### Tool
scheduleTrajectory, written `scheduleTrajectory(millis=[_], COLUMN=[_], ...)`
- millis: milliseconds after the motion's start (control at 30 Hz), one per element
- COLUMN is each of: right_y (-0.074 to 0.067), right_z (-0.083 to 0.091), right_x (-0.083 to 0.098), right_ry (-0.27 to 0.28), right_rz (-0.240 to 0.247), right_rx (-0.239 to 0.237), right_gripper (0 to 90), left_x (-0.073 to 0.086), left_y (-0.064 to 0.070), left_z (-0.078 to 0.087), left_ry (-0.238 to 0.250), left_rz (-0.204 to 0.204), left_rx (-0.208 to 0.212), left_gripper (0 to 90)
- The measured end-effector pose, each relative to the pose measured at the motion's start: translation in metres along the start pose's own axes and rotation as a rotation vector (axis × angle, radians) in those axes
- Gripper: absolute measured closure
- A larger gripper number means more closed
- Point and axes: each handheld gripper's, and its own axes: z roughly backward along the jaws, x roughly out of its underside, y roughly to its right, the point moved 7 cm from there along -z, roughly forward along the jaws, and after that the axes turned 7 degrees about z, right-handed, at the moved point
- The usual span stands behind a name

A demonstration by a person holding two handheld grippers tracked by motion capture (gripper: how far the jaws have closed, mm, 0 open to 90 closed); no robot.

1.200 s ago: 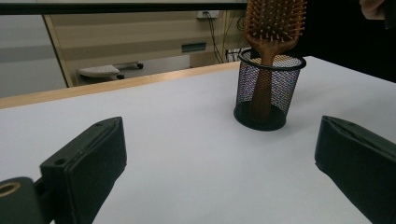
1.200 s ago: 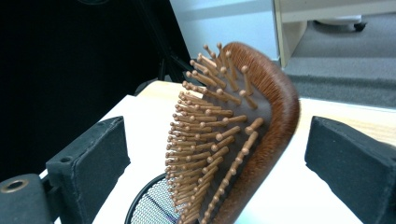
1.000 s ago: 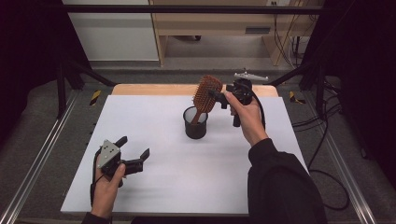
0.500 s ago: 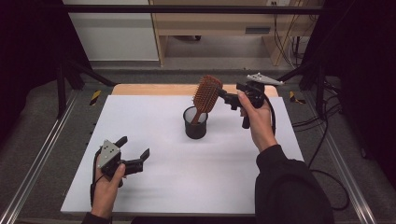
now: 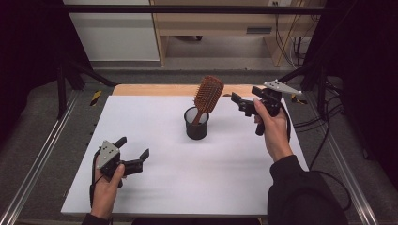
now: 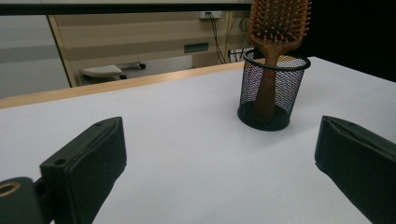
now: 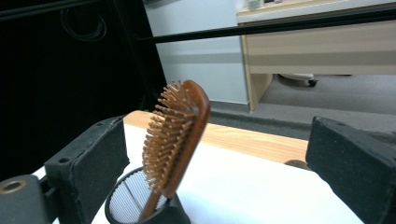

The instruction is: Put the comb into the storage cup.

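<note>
With both claws gaping empty, your right claw (image 5: 240,100) sits just beside the stiff, light wooden hairbrush (image 5: 207,96) leaning handle-down in the mesh cup (image 5: 196,124) mid-table (pinch its head's edges, probably).

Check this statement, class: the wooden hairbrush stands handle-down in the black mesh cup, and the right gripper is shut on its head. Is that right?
Not quite. The wooden hairbrush does stand handle-down in the black mesh cup, but the right gripper is open and apart from it, holding nothing. The high view shows the gap, and the right gripper view shows its jaws spread wide.
</note>
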Motion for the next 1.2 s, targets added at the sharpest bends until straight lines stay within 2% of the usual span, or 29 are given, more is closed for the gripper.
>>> scheduleTrajectory(millis=[200,300,367,533,733,933,1033,1200], right_y=[0.011,0.013,0.013,0.014,0.019,0.025,0.027,0.028], right_z=[0.023,0.031,0.042,0.059,0.075,0.09,0.095,0.101], right_x=[0.014,0.017,0.019,0.024,0.032,0.04,0.045,0.051], right_ry=[0.013,0.025,0.065,0.102,0.11,0.111,0.102,0.099], right_rz=[0.012,0.017,0.037,0.052,0.079,0.105,0.118,0.123], right_rx=[0.036,0.053,0.082,0.107,0.126,0.156,0.16,0.16], right_gripper=[5.5,5.5,5.2,4.7,3.7,3.4,3.5,3.5], left_x=[-0.005,-0.006,-0.007,-0.006,-0.005,-0.004,-0.004,-0.003], left_y=[-0.008,-0.012,-0.014,-0.018,-0.019,-0.024,-0.027,-0.029], left_z=[0.007,0.011,0.014,0.023,0.034,0.036,0.037,0.038], left_ry=[0.027,0.042,0.049,0.054,0.063,0.058,0.06,0.059], left_rz=[0.012,-0.007,-0.008,-0.005,-0.009,-0.003,-0.006,-0.012], left_rx=[-0.014,-0.013,-0.018,-0.024,-0.029,-0.045,-0.062,-0.063], left_gripper=[2.5,2.7,2.7,2.9,2.8,3.6,5.3,5.2])
